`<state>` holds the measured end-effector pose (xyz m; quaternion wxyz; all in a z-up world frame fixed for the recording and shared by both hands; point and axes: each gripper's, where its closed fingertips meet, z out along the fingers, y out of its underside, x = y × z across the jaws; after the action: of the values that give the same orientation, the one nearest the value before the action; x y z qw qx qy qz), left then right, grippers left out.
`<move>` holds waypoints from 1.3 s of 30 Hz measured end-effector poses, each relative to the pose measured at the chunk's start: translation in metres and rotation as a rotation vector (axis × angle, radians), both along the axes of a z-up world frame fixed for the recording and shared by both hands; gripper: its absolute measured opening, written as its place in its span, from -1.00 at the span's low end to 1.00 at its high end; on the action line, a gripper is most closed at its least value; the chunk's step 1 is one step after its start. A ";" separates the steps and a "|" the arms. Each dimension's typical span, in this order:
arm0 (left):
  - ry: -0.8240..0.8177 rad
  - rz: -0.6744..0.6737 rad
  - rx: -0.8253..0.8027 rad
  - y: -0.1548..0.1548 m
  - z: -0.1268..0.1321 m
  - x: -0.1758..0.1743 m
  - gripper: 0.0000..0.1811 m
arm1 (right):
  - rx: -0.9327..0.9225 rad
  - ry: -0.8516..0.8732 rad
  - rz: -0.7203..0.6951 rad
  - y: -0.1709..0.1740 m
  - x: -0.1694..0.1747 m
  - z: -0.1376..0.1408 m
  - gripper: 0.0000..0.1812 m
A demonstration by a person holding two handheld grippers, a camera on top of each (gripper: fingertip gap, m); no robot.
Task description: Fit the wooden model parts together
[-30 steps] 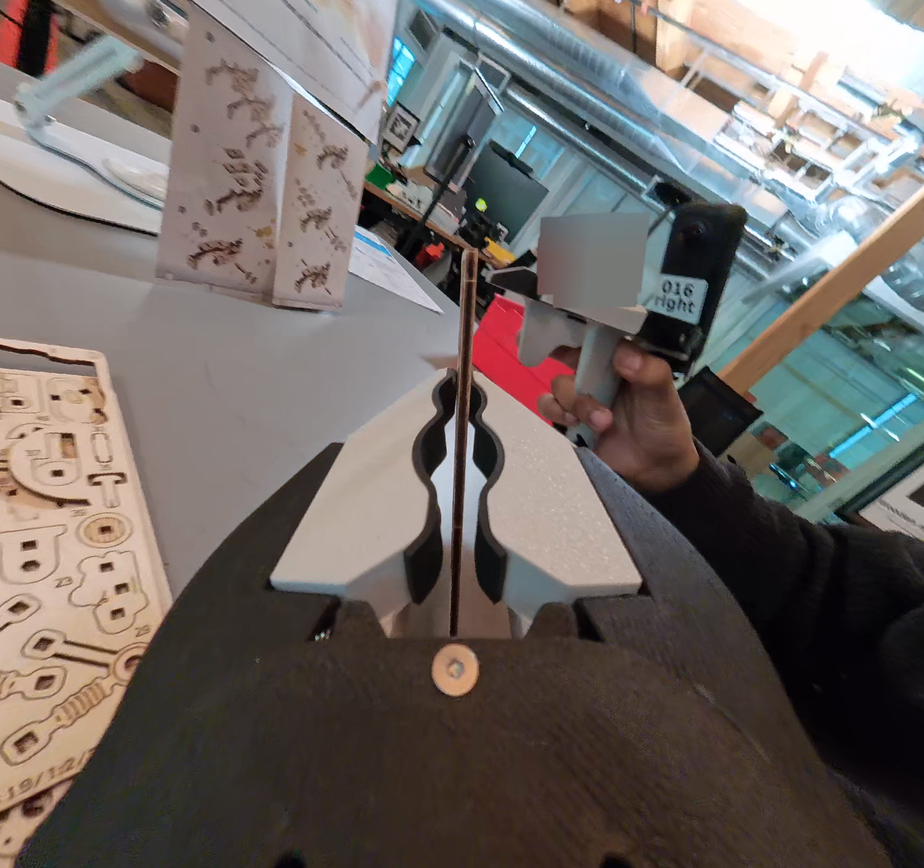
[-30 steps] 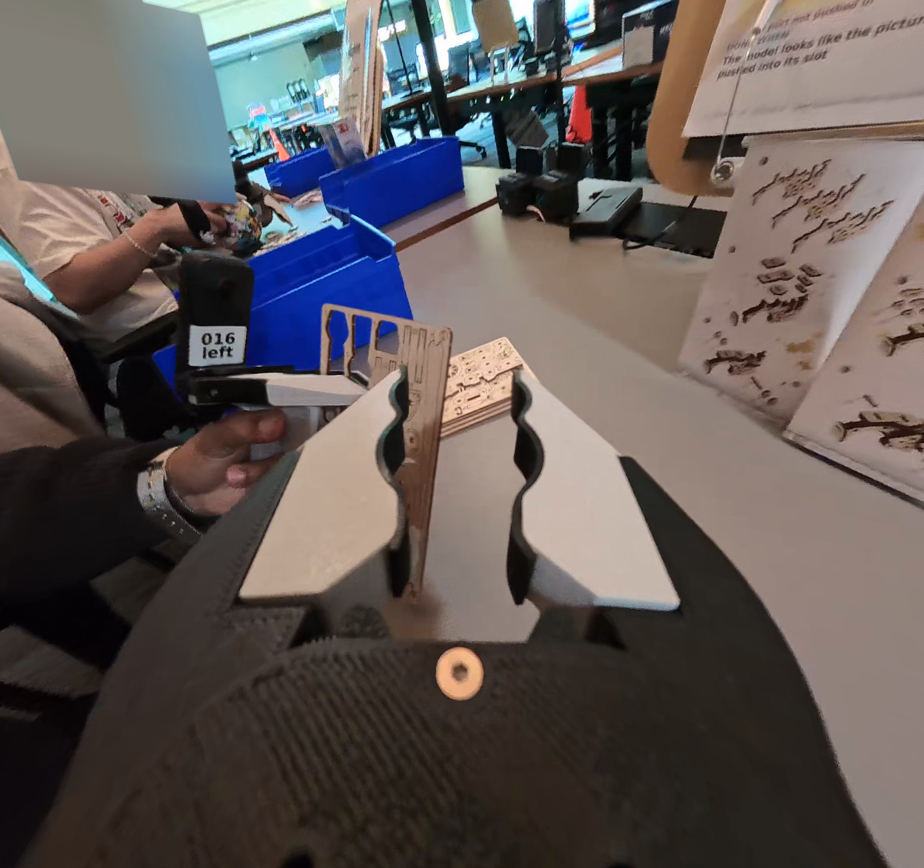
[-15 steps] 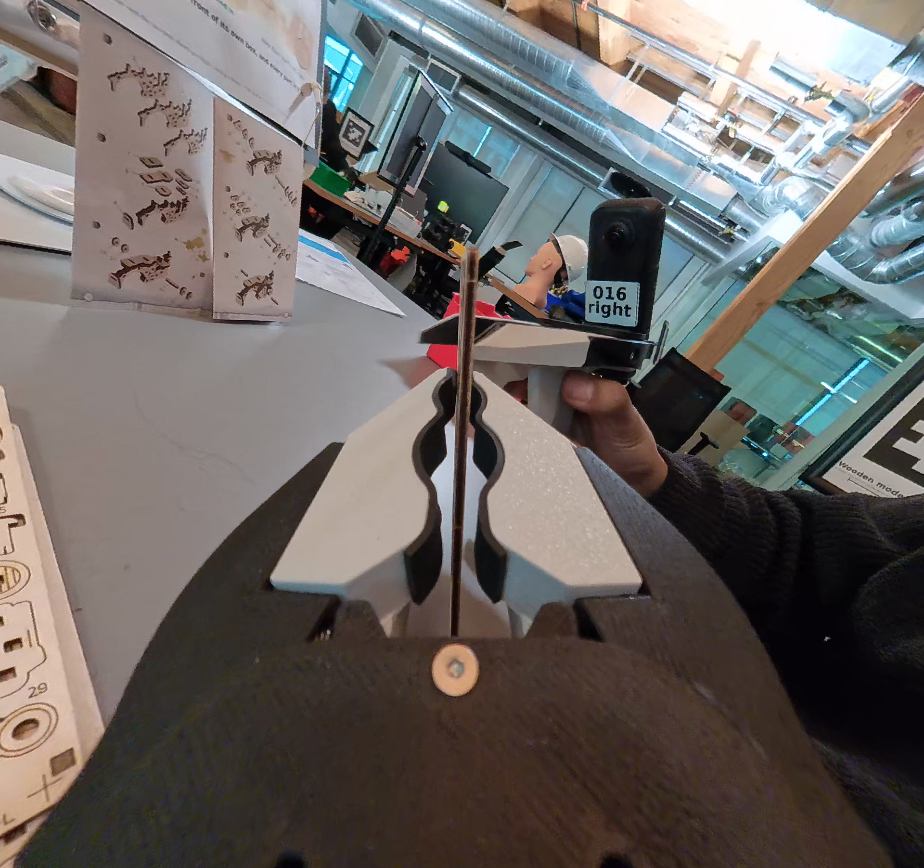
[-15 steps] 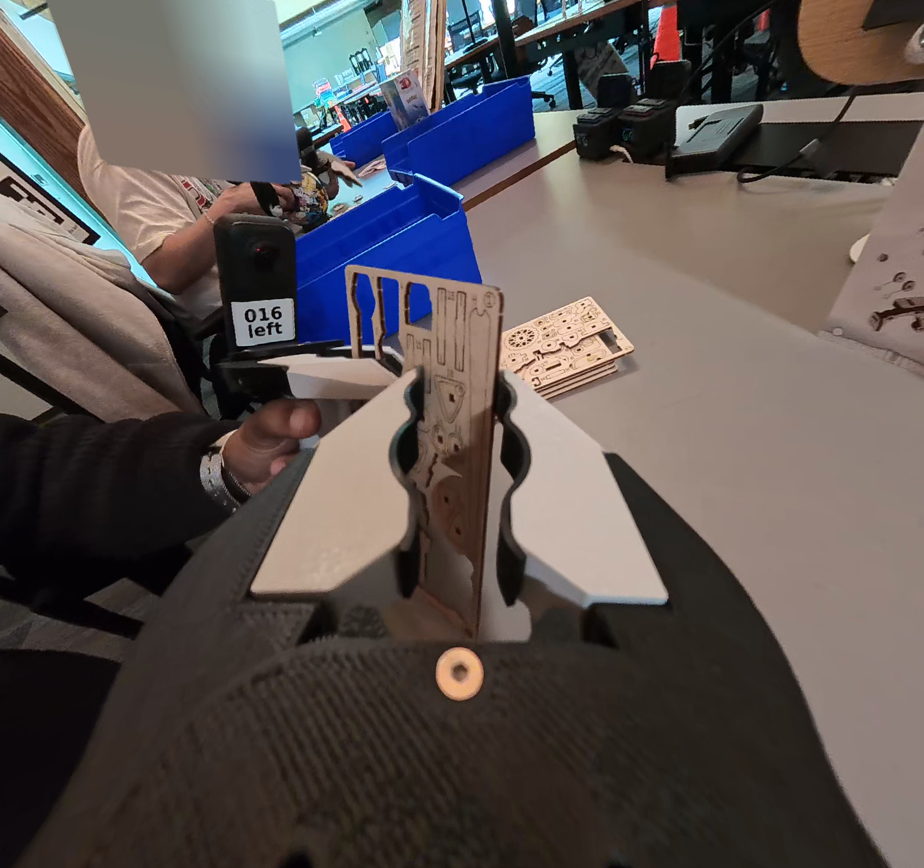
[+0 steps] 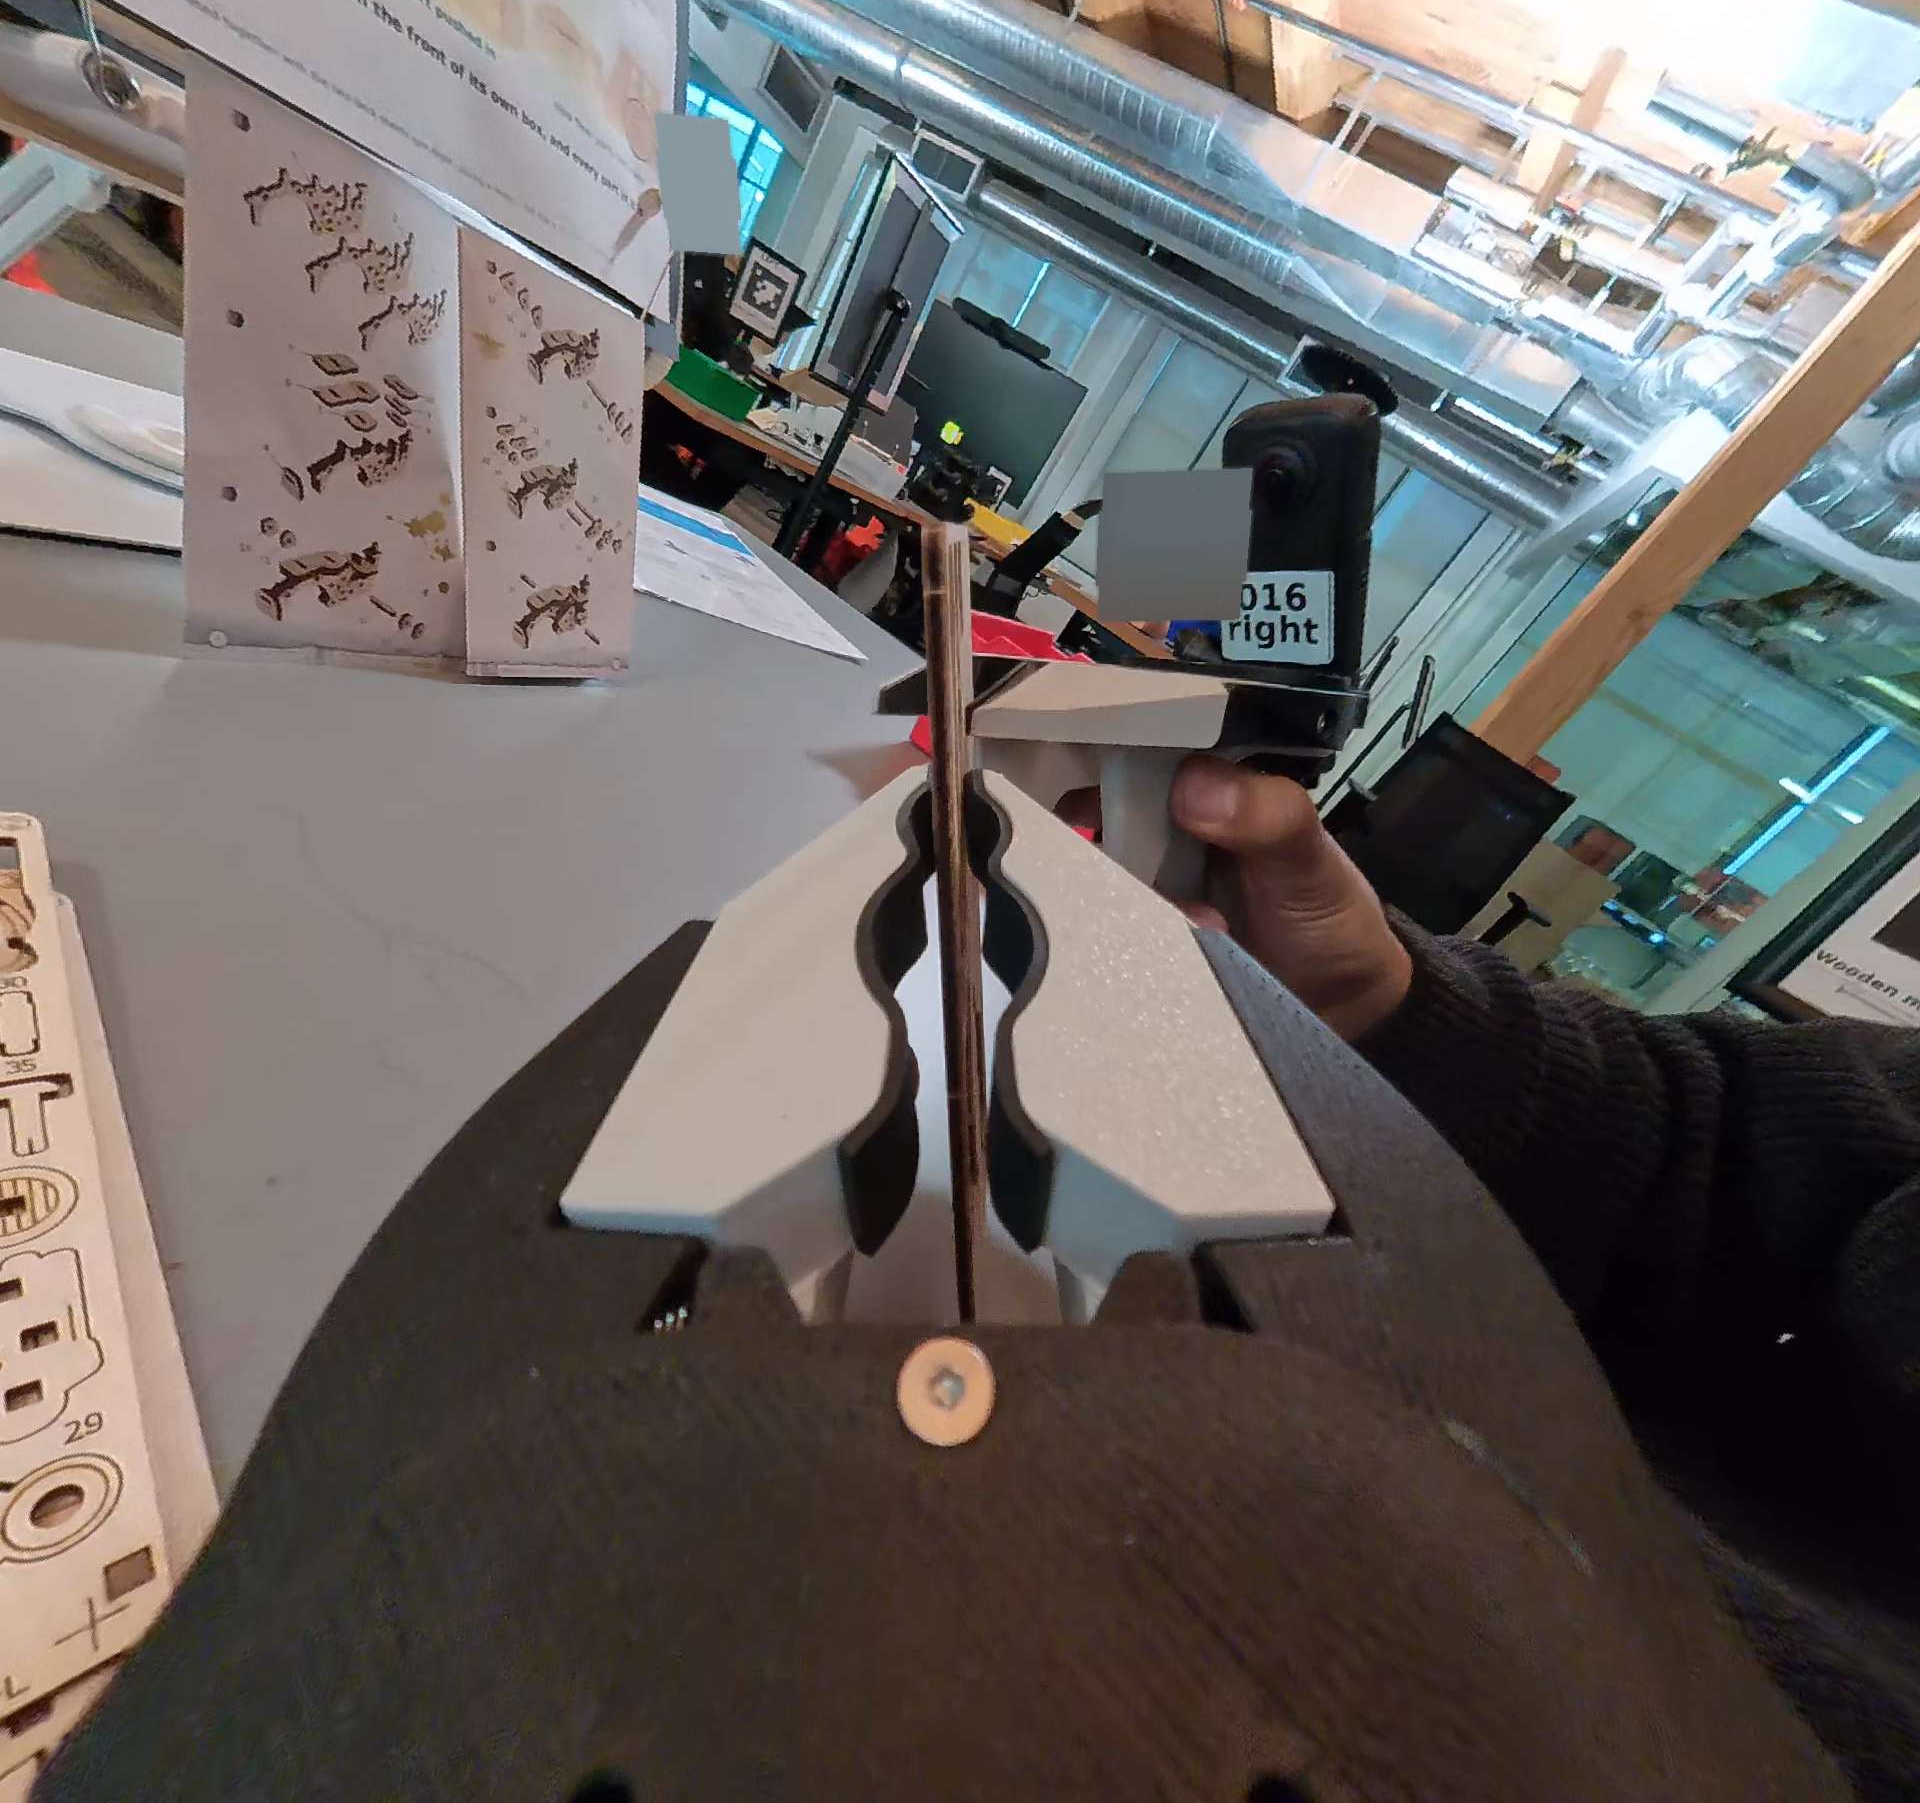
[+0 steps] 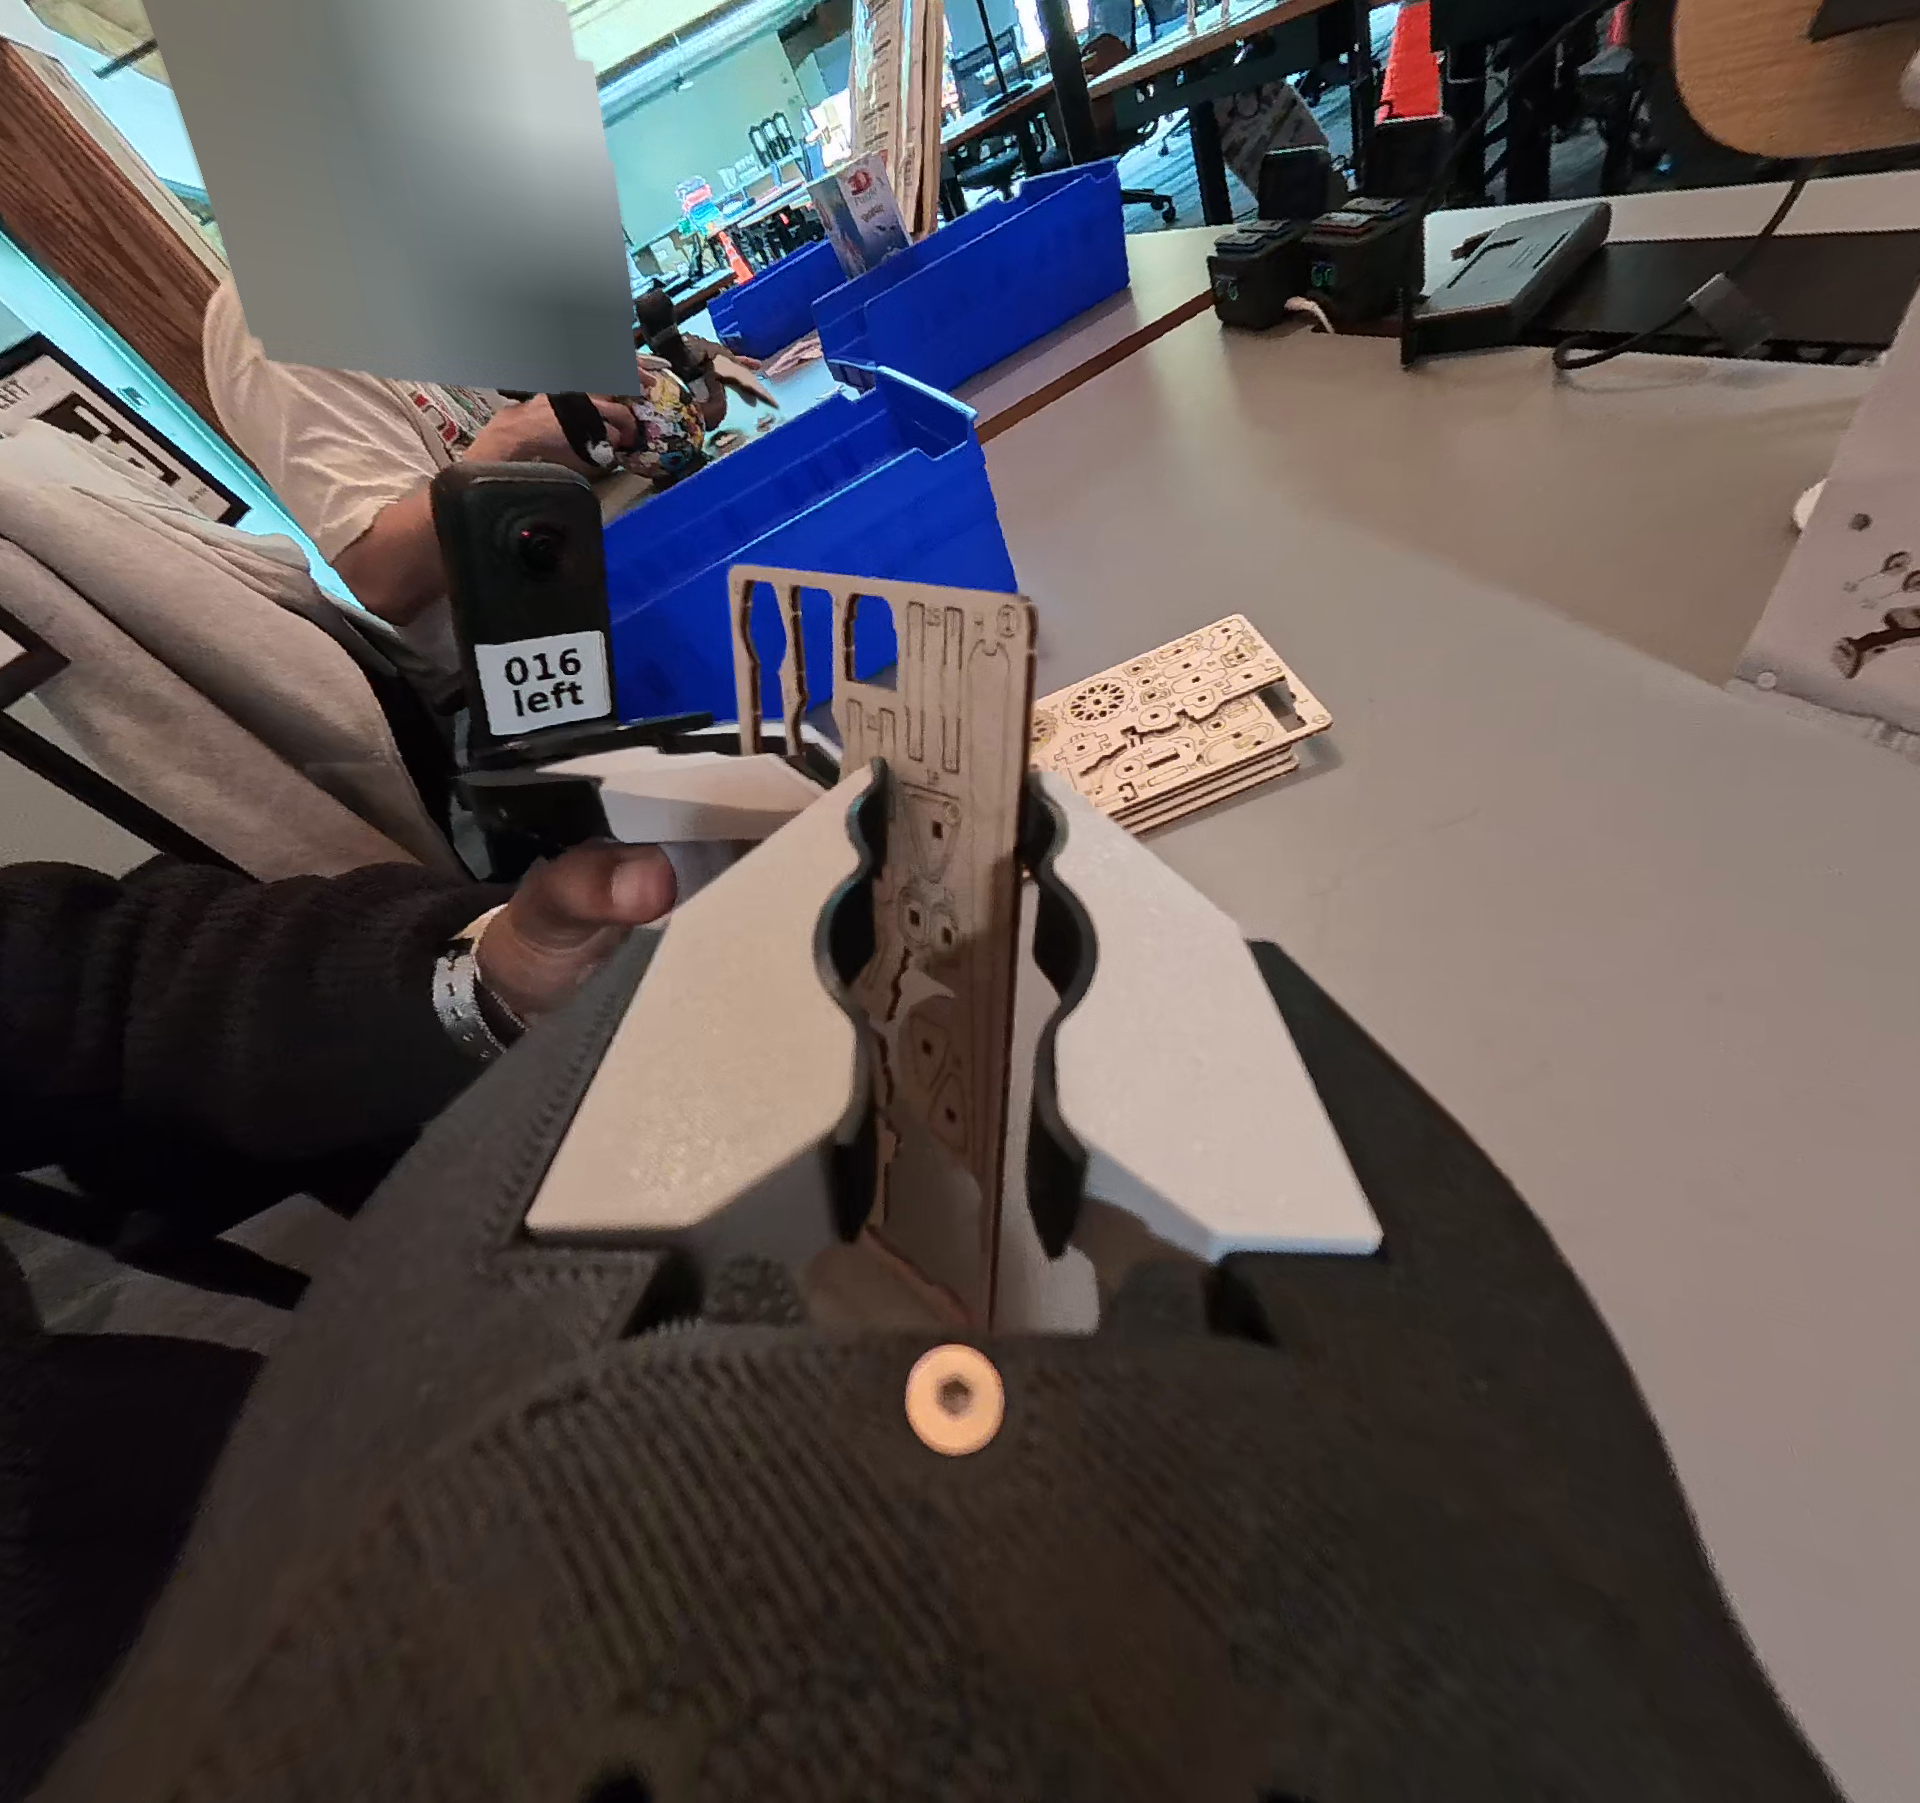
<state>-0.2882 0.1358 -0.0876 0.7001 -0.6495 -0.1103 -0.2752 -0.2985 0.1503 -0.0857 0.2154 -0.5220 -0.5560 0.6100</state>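
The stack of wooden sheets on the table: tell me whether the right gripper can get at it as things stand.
Probably not yet. The right gripper has its jaws closed around the upright wooden sheet that the left gripper clamps too. The stack lies uncovered on the table beyond; only the occupied jaws hinder.

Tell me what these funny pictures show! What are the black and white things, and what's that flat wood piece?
A person holds two hand grabbers, each with two white fingers and a camera looking along them. One picture is from the left gripper, which pinches a thin wooden sheet of model parts, seen edge-on. The other is from the right gripper. The same sheet stands between its fingers, though I can't tell if they squeeze it. On the grey table lies a stack of sheets.
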 end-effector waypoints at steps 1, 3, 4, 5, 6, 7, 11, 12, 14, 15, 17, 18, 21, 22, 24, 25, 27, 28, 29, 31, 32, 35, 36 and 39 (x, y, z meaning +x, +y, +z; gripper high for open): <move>0.017 0.006 -0.001 0.000 0.000 0.000 -1.00 | 0.012 0.001 -0.003 0.000 0.000 0.000 -0.72; 0.044 0.017 0.001 -0.001 0.001 0.001 -1.00 | 0.021 0.005 -0.004 -0.001 0.000 0.001 -0.72; 0.051 0.019 -0.001 -0.001 0.001 0.001 -1.00 | 0.022 0.005 -0.004 -0.001 0.000 0.001 -0.72; 0.060 0.024 -0.002 -0.001 0.001 0.001 -1.00 | 0.023 0.005 -0.004 -0.001 0.000 0.001 -0.71; 0.073 0.029 -0.003 -0.001 0.001 0.001 -1.00 | 0.023 0.007 -0.005 -0.001 0.000 0.001 -0.71; 0.085 0.033 -0.003 -0.001 0.001 0.002 -1.00 | 0.020 0.011 -0.006 -0.001 0.001 0.001 -0.71; 0.085 0.045 -0.007 -0.001 0.001 0.002 -1.00 | 0.027 0.013 -0.014 0.000 0.001 0.001 -0.71; 0.084 0.047 -0.007 -0.001 0.001 0.002 -1.00 | 0.034 0.013 -0.016 -0.001 0.001 0.001 -0.71; 0.088 0.051 -0.005 -0.001 0.001 0.002 -1.00 | 0.052 0.015 -0.022 0.000 0.001 0.001 -0.71; 0.089 0.053 -0.007 -0.001 0.001 0.002 -1.00 | 0.058 0.014 -0.025 0.000 0.001 0.001 -0.71; 0.086 0.056 -0.008 0.000 0.001 0.002 -1.00 | 0.064 0.013 -0.031 0.000 0.001 0.001 -0.71; 0.086 0.058 -0.008 0.000 0.001 0.002 -1.00 | 0.064 0.014 -0.035 0.000 0.001 0.001 -0.71; 0.077 0.057 -0.008 -0.001 0.001 0.002 -1.00 | 0.061 0.011 -0.037 0.000 0.001 0.001 -0.71; 0.074 0.056 -0.007 0.000 0.001 0.001 -1.00 | 0.062 0.009 -0.037 0.000 0.001 0.001 -0.71; 0.084 0.060 -0.008 0.000 0.001 0.002 -1.00 | 0.063 0.008 -0.041 0.000 0.001 0.001 -0.71; 0.083 0.061 -0.008 0.000 0.001 0.001 -1.00 | 0.064 0.005 -0.044 0.000 0.001 0.000 -0.72; 0.079 0.060 -0.008 0.000 0.001 0.001 -1.00 | 0.066 0.003 -0.050 0.000 0.001 0.000 -0.72; 0.079 0.060 -0.008 0.000 0.001 0.001 -1.00 | 0.065 0.003 -0.052 0.000 0.001 0.000 -0.72; 0.079 0.060 -0.012 0.000 0.000 0.001 -1.00 | 0.064 0.000 -0.052 0.001 0.001 0.000 -0.72; 0.079 0.060 -0.012 0.000 0.000 0.001 -1.00 | 0.062 -0.003 -0.056 0.001 0.001 -0.001 -0.72; 0.080 0.062 -0.012 0.000 0.000 0.001 -1.00 | 0.065 -0.002 -0.060 0.001 0.000 -0.001 -0.72; 0.077 0.062 -0.008 0.000 0.000 0.001 -1.00 | 0.068 -0.001 -0.066 0.001 0.000 0.000 -0.72; 0.076 0.061 -0.009 0.000 0.000 0.001 -1.00 | 0.069 0.000 -0.068 0.001 0.000 0.000 -0.72; 0.074 0.060 -0.011 0.001 0.000 0.001 -1.00 | 0.065 -0.001 -0.072 0.001 0.000 -0.001 -0.72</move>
<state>-0.2874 0.1364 -0.0881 0.7081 -0.6596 -0.1053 -0.2289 -0.2982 0.1515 -0.0866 0.2537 -0.5347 -0.5565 0.5832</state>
